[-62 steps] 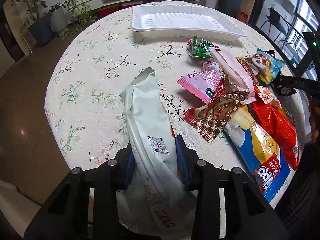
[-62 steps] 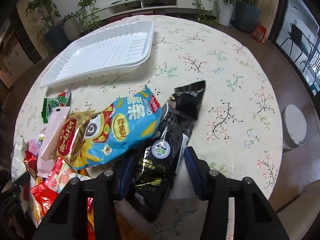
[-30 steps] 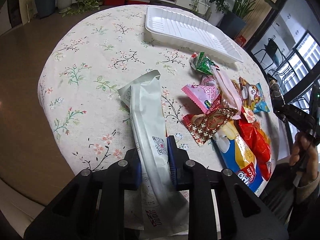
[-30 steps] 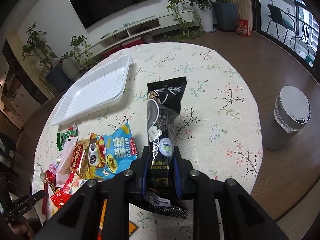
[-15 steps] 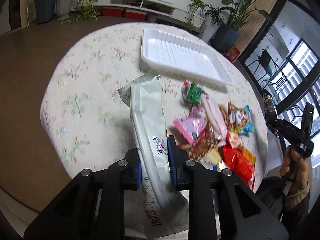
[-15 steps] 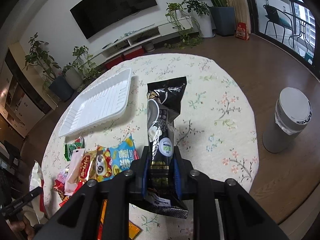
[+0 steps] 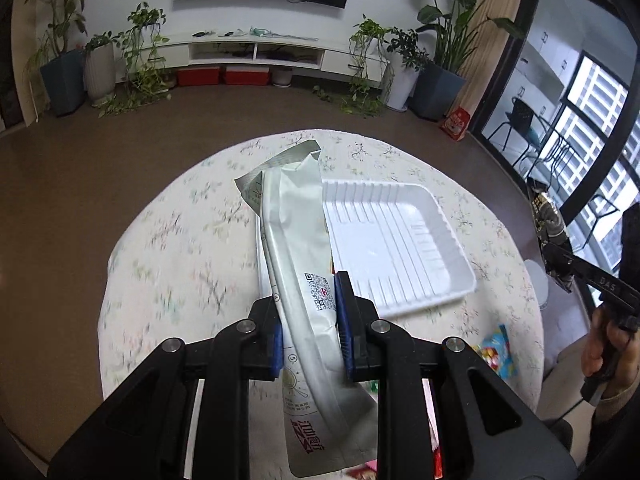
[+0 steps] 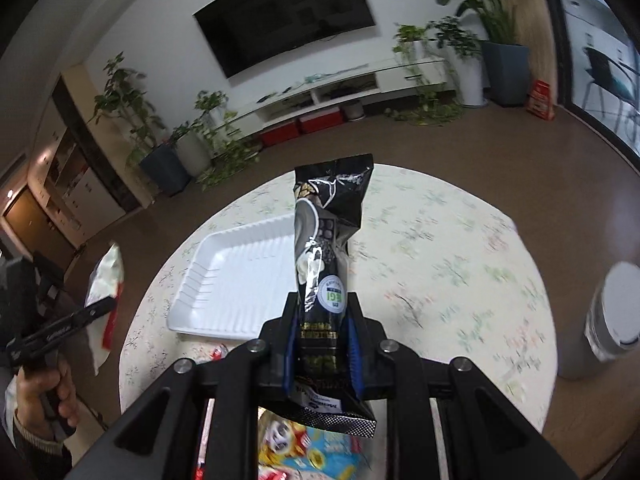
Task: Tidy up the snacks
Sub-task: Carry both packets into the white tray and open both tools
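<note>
Above the round floral tabletop [image 7: 168,264], the left gripper [image 7: 310,320] is clamped on a long silver-white snack pouch [image 7: 296,240], held in the air over the left part of the white ribbed tray [image 7: 400,240] — which lies bare inside. Only the right wrist view shows the right gripper [image 8: 322,344], closed on a black snack packet [image 8: 326,240] raised above the tabletop [image 8: 440,260], a grey bin [image 8: 612,316] beside the table, and the tray [image 8: 240,280] lower left.
</note>
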{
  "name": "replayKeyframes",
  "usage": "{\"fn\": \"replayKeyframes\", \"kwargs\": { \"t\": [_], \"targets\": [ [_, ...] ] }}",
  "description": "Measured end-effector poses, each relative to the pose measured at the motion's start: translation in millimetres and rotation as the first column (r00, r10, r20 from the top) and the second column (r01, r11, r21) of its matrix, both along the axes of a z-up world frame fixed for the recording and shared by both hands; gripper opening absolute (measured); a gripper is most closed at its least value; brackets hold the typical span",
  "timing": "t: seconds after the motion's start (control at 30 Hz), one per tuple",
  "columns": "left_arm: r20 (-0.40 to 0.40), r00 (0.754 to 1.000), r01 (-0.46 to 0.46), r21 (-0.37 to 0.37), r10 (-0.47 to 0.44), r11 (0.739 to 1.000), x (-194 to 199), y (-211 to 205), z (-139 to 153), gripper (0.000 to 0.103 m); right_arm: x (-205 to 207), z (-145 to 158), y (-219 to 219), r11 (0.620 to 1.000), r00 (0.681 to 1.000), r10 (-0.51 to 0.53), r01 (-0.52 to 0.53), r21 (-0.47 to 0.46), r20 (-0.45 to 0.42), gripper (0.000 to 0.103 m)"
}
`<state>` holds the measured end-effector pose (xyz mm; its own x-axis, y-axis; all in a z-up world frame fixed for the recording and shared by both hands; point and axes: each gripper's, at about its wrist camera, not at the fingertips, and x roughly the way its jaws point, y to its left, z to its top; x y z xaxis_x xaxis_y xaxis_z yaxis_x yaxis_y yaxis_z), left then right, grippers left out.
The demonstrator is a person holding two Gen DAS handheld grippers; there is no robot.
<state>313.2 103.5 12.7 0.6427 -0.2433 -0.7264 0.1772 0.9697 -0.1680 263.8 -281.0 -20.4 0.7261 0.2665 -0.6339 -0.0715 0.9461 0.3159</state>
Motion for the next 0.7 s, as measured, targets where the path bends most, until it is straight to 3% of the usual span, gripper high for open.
{"fn": "replayKeyframes", "kwargs": {
  "t": [0.13, 0.27, 0.47, 0.7],
  "targets": [
    [-0.024, 0.999, 0.040, 0.027, -0.040, 0.999, 46, -21, -8, 0.019, 37, -1, 29, 0.997, 0.997, 0.074, -0.075, -0.006, -0.031, 0.023],
    [-0.079, 0.995, 0.060, 0.043, -0.057, 0.997, 81, -41, -34, 0.019, 68, -16, 59, 0.992, 0.989, 0.126, -0.128, -0.017, -0.079, 0.023],
    [-0.167, 0.985, 0.054, 0.067, -0.043, 0.996, 123, -57, -81, 0.019, 100, -57, 83, 0.989, 0.976, 0.134, -0.143, -0.042, -0.173, 0.023],
    [-0.168, 0.985, 0.040, 0.091, -0.024, 0.995, 148, -65, -107, 0.019, 121, -84, 80, 0.991, 0.968, 0.105, -0.121, -0.057, -0.228, 0.023]
  ]
}}
